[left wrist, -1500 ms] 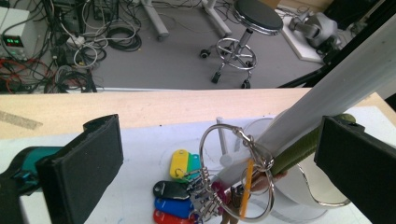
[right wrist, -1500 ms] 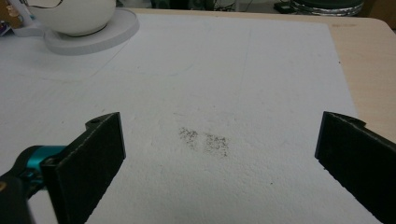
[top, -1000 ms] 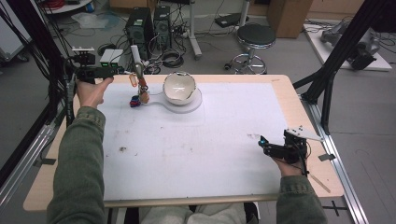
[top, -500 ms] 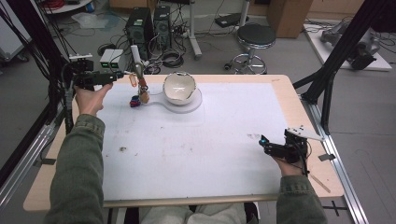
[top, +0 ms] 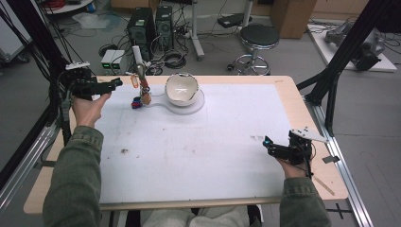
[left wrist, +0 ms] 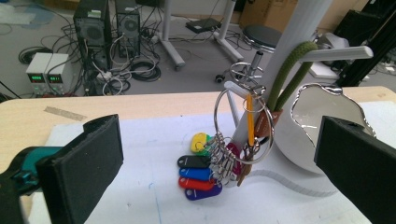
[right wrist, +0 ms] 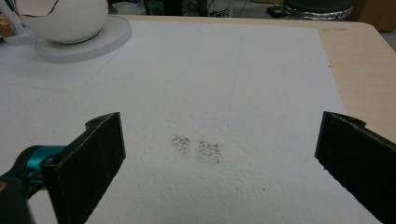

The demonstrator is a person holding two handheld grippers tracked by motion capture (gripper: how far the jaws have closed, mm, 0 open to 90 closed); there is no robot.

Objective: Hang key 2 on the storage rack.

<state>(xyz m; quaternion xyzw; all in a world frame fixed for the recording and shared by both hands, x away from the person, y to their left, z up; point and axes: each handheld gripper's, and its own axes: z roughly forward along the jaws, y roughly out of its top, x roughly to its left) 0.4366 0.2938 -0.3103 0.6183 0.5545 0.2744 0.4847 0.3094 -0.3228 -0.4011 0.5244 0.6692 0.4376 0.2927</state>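
Left hand-held gripper (top: 115, 84): hovering above the far left corner of the bench (top: 302, 101), pointing right toward the key stand; its jaws are standing wide apart and gripping nothing. In the left gripper view the bunch of keys is sitting between the two black jaws but farther off, not touched by either.

Bunch of keys (left wrist: 224, 156): hanging from a large metal ring (left wrist: 240, 123) that is looped over a peg of the white stand (left wrist: 299, 32); coloured plastic tags in yellow, black, blue, red and purple are fanning out to the left, resting on or just over the white mat (top: 189, 146). In the high view the bunch (top: 138, 100) is showing as a small cluster at the stand's foot, just left of the bowl.

Green cord (left wrist: 287, 74): arching over beside the stand, its ends going down into a brown leather fob next to the ring.

Bowl (top: 181, 89): sitting on a white round base at the far middle of the mat, just beside the stand; its rim is irregular and the inside is shiny.

Right hand-held gripper (top: 267, 144): held low over the near right edge of the mat, well apart from the keys, pointing left; jaws spread wide, holding nothing, with bare smudged mat between them.
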